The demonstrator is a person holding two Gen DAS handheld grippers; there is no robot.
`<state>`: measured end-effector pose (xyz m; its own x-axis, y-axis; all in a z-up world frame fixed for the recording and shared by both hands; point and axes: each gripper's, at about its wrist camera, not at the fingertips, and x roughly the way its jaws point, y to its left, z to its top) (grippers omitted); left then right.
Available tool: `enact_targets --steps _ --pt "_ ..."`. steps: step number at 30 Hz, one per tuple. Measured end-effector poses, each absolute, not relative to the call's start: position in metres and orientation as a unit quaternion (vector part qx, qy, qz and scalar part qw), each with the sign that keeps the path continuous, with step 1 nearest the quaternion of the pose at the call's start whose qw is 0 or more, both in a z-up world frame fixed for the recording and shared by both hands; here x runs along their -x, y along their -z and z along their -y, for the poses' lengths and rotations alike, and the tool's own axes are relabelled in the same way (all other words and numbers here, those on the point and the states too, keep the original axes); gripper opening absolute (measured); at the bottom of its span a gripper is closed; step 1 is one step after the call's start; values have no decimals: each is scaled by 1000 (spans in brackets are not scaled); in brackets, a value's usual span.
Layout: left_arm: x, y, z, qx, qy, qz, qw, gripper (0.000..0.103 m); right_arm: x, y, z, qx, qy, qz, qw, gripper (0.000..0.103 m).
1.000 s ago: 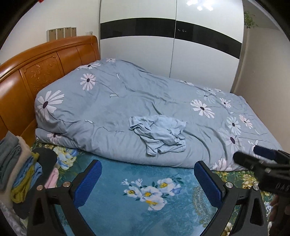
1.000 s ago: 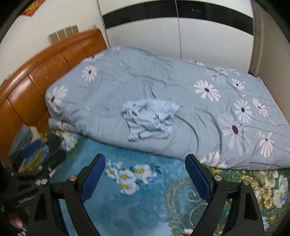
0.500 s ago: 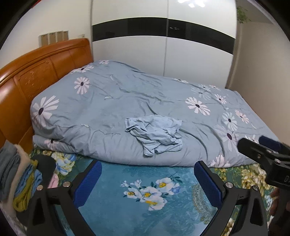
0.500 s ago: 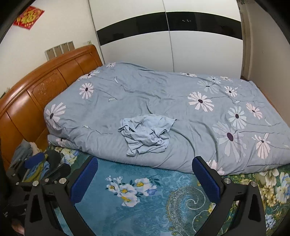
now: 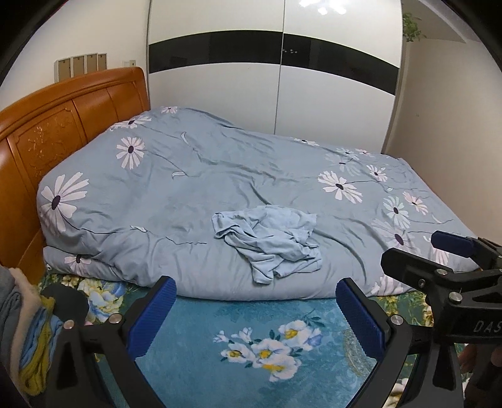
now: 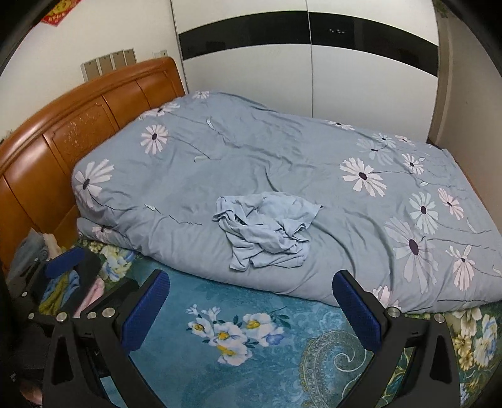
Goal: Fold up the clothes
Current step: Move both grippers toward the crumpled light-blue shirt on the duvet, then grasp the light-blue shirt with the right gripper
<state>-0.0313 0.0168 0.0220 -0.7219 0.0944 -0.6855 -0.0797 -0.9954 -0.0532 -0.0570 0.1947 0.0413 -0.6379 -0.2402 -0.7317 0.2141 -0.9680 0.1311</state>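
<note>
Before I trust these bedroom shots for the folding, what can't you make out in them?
- Crumpled light blue garment: type unclear, both views, bunched on the quilt.
- Clothes pile: cut by the left edge, left wrist view; behind the left gripper in the right.
- Red wall hanging: cut off, top edge.

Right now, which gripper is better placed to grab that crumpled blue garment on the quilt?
Slightly the right gripper, I'd guess: the garment lies centred between its open fingers. The left gripper is open too, its garment view sitting right of centre.

Bare floral sheet [image 6: 194, 370] ahead; quilt [image 6: 282, 157] bulks behind; clothes stack [image 5: 22, 329] crowds left.
</note>
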Motion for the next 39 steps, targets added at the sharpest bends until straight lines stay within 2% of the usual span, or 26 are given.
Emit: enact_targets --steps 27,31,37,39 --pt "120 75 52 421 -904 74 7 103 169 48 -165 -482 869 -17 113 103" --pt "122 88 61 434 -899 60 3 103 186 68 -157 -500 857 -12 128 103" --pt "118 109 77 464 -885 39 -22 103 225 120 -138 -540 831 -47 129 103" --pt "113 115 84 469 -882 33 -41 103 240 137 -131 -552 822 -47 131 100"
